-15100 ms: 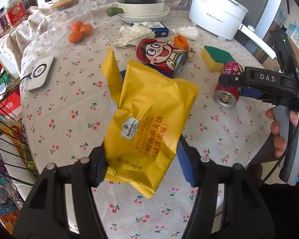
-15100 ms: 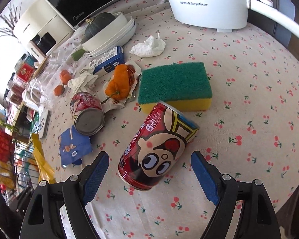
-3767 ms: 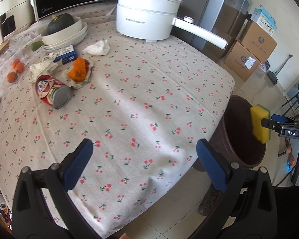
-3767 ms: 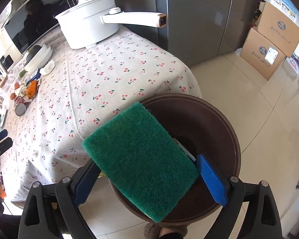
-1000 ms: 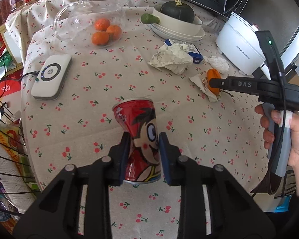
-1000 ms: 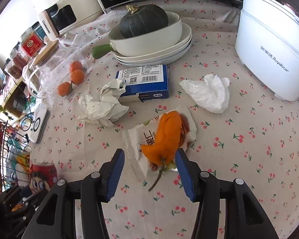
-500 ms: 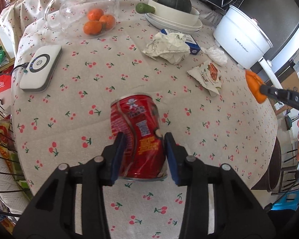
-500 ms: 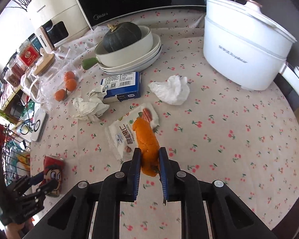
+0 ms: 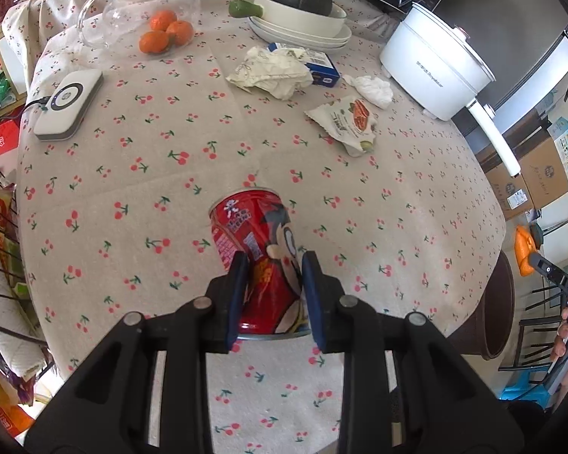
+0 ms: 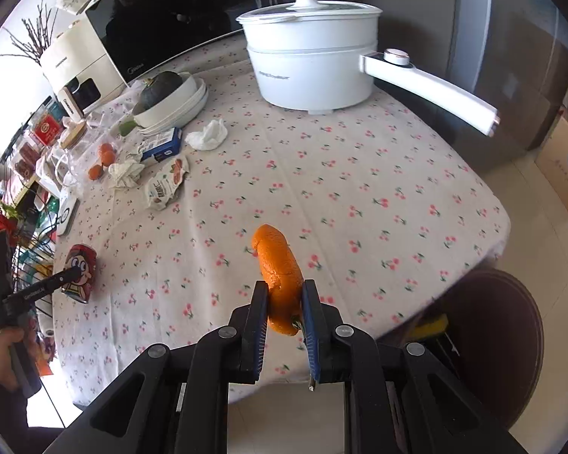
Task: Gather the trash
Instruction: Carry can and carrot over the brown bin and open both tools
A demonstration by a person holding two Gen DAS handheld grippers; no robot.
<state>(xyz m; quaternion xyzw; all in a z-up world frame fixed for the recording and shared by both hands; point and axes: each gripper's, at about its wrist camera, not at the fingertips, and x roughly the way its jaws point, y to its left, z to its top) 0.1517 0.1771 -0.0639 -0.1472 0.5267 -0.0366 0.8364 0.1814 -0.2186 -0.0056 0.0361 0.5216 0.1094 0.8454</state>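
The right hand-held gripper (image 10: 283, 304), clamped on an orange peel (image 10: 278, 272), hangs near the counter (image 10: 359, 189) edge with the brown bin (image 10: 511, 336) lower right, nearer than the left hand-held gripper (image 9: 272, 287) pinching the red can (image 9: 259, 261).

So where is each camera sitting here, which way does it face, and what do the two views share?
Left wrist: behind the left claw, looking across the cherry tablecloth toward the white electric pot; its fingers clamp the red drink can.
Right wrist: behind the right claw, at the table edge near the brown bin, holding orange peel; the person's left hand shows.
Shared: can, pot, snack wrapper, each other's claw.
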